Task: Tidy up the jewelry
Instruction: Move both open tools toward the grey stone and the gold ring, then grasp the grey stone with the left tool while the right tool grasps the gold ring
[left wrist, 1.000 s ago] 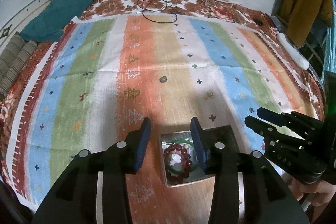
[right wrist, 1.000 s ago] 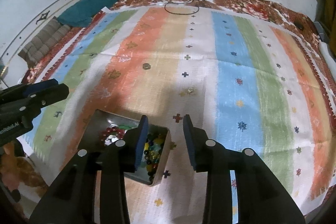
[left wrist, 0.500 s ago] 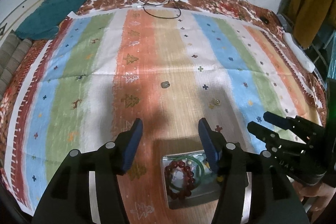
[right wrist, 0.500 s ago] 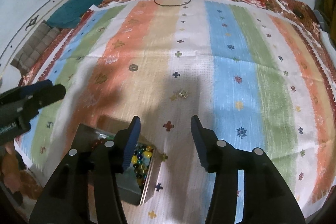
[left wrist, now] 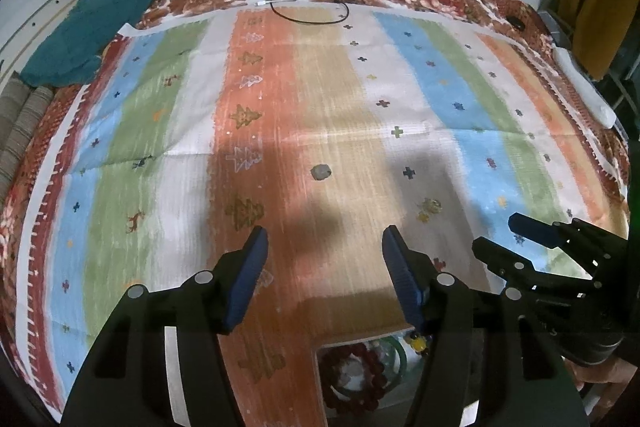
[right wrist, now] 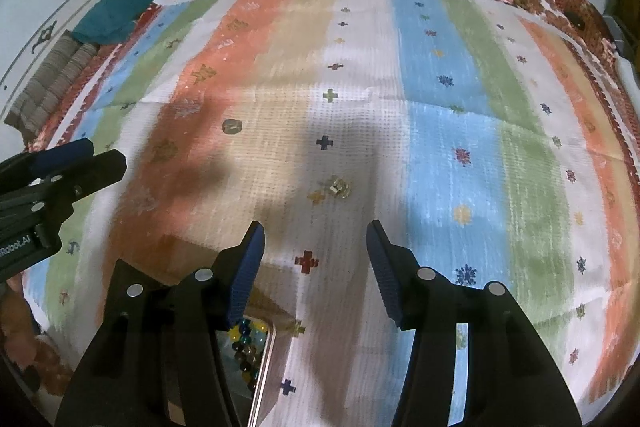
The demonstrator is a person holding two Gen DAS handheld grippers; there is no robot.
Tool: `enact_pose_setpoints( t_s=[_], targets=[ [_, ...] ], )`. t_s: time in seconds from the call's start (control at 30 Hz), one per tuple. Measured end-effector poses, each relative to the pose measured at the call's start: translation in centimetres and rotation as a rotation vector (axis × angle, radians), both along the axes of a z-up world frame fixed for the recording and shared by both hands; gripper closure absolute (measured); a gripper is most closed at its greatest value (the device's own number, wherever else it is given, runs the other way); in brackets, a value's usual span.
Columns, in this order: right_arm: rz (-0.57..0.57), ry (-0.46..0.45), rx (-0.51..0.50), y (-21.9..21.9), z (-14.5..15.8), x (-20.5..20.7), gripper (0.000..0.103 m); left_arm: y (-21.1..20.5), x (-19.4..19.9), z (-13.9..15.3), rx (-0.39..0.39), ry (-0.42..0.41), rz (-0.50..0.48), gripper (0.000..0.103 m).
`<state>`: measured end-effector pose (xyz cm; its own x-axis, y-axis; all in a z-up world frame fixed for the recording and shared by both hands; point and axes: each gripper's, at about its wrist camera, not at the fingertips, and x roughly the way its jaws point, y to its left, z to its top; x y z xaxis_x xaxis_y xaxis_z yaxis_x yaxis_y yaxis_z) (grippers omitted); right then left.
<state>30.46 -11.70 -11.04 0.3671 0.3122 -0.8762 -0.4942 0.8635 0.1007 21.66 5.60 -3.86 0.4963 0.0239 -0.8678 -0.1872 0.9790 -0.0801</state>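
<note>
We see the striped cloth (left wrist: 168, 115) under the metal tray (left wrist: 320, 379) at 6 o'clock, holding a red bead bracelet (left wrist: 352, 379). Both the left gripper (left wrist: 324, 279) and right gripper (right wrist: 316, 267) are released, jaws just widened, nothing between. 2 loose pieces lie ahead: a grey ring (left wrist: 321, 171) at 12 o'clock, a gold ring (right wrist: 339, 186) at 12 o'clock of the right gripper.

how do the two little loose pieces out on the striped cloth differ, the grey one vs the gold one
The grey piece is a dull, rounded, flat disc on the tan stripe; the gold piece is shiny, irregular and knobbly on the white stripe. The grey piece lies ahead of the left claw, the gold piece ahead of the right claw. Both lie loose on the cloth, outside the tin.
</note>
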Motion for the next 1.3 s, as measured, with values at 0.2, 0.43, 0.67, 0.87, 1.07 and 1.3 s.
enact_pose_setpoints(
  t_s=[0.2,0.43,0.67,0.87,1.07,1.3],
  targets=[
    [0.001,0.011,-0.018,0.6,-0.7,1.0,0.050,0.5,1.4,-0.9,0.003,0.019,0.001,0.042],
    [-0.002,0.026,-0.039,1.0,-1.7,2.2,0.050,0.6,3.3,-1.9,0.011,0.044,-0.013,0.042],
    [-0.010,0.044,-0.057,1.4,-2.7,3.5,0.050,1.1,4.6,-2.9,0.009,0.068,-0.013,0.042],
    [-0.005,0.062,-0.070,1.8,-3.5,4.3,0.050,1.3,5.8,-3.4,0.006,0.078,-0.024,0.042],
    [-0.003,0.076,-0.080,2.1,-4.1,5.0,0.050,1.8,7.0,-4.4,0.003,0.100,-0.031,0.042],
    [-0.001,0.090,-0.092,2.4,-4.8,5.5,0.050,2.0,8.2,-5.4,-0.010,0.121,-0.041,0.042]
  ],
)
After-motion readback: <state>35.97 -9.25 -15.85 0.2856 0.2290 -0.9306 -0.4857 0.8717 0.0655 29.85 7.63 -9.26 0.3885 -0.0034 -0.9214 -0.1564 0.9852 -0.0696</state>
